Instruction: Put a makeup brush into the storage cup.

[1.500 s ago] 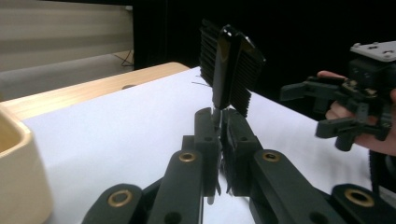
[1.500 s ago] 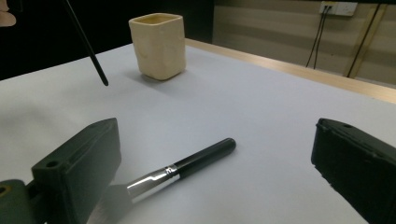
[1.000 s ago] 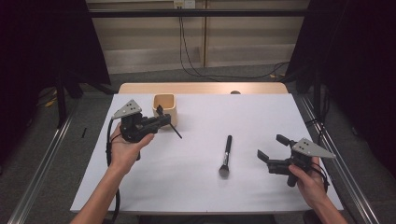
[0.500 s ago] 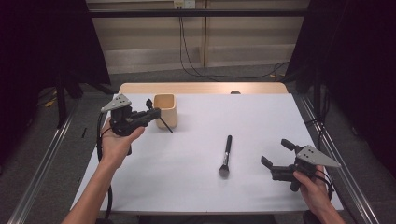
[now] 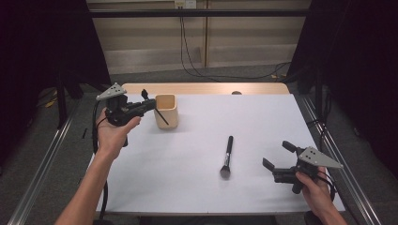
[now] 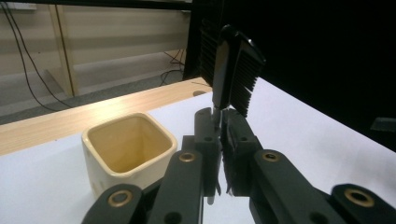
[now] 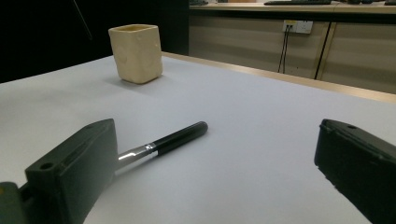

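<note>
My left gripper point(image 5: 151, 104) hovers just left of a cream square cup point(image 5: 166, 110), shut on a thin black comb-headed tool point(image 5: 161, 116). In the left gripper view the tool's ribbed comb head point(image 6: 233, 70) stands up from the closed jaws, and the empty cup point(image 6: 126, 144) sits below to the left. A black-handled makeup brush point(image 5: 228, 154) lies on the white table, bristles toward me. My right gripper point(image 5: 277, 155) rests low at the near right, open and holding nothing. The right gripper view shows the brush point(image 7: 173, 140) beside its left jaw and the cup point(image 7: 136, 51) far off.
The white table top point(image 5: 263, 117) has a bare wooden strip point(image 5: 206, 88) along its far edge. Metal rails run down both sides of the table, and cables hang against the back wall. Dark curtains stand at left and right.
My left gripper has risen and drifted left and away from me, still holding the comb tool. The right gripper has barely shifted.
</note>
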